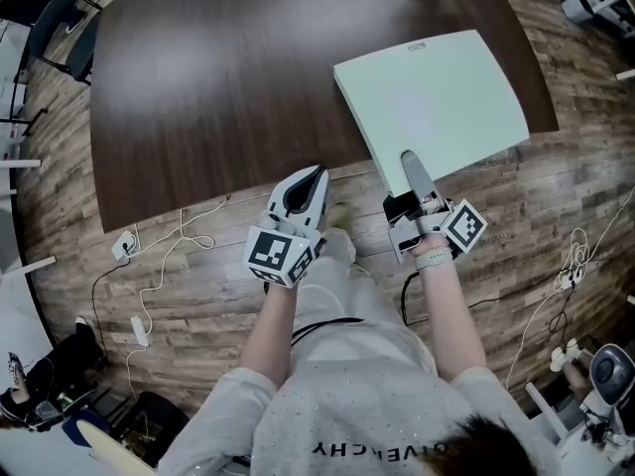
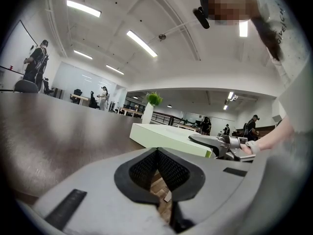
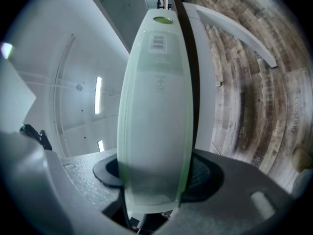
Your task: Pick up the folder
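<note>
The pale green folder (image 1: 437,102) lies flat at the near right corner of the dark brown worktop (image 1: 228,87), turned at an angle, with its near edge jutting out past the worktop's near edge over the floor. A small label shows by its far edge.

The right gripper (image 1: 411,162) has that overhanging near edge between its jaws. In the head view one jaw lies on the folder's top face. The right gripper view shows the folder's edge filling the gap, with the black pads pressed against both of its faces.

The left gripper (image 1: 317,174) hangs just to the left of the folder, apart from it, pointing at the worktop's near edge. Its jaws are pressed together at the tips with nothing between them; only a sliver of floor shows through below the pads.

Under both grippers is a wood plank floor (image 1: 198,286), with white cables (image 1: 169,256) trailing across it at the near left. A chair (image 1: 64,28) stands off the worktop's far left corner. In the left gripper view a green plant (image 2: 153,99) rises beyond the folder.
</note>
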{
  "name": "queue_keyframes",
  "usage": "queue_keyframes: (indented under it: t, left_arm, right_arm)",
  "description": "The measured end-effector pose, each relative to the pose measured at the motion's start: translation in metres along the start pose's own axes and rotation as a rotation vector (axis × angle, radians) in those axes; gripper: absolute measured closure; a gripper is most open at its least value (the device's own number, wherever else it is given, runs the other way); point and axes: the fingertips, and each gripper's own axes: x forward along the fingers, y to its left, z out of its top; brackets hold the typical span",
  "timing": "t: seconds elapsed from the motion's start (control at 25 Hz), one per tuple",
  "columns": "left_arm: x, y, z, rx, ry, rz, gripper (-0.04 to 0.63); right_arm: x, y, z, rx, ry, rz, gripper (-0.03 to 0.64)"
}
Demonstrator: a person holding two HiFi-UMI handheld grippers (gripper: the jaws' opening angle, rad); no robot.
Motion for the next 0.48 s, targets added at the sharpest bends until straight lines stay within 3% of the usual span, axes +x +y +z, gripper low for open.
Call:
queue_keyframes:
  t: [0.48]
  left_arm:
    - [0.0004,0.0011,-0.001,-0.012,0.006,-0.006,0.597]
  right_arm:
    - [0.0027,0.0013,-0.0016,-0.002,0.005,0.005,0.339]
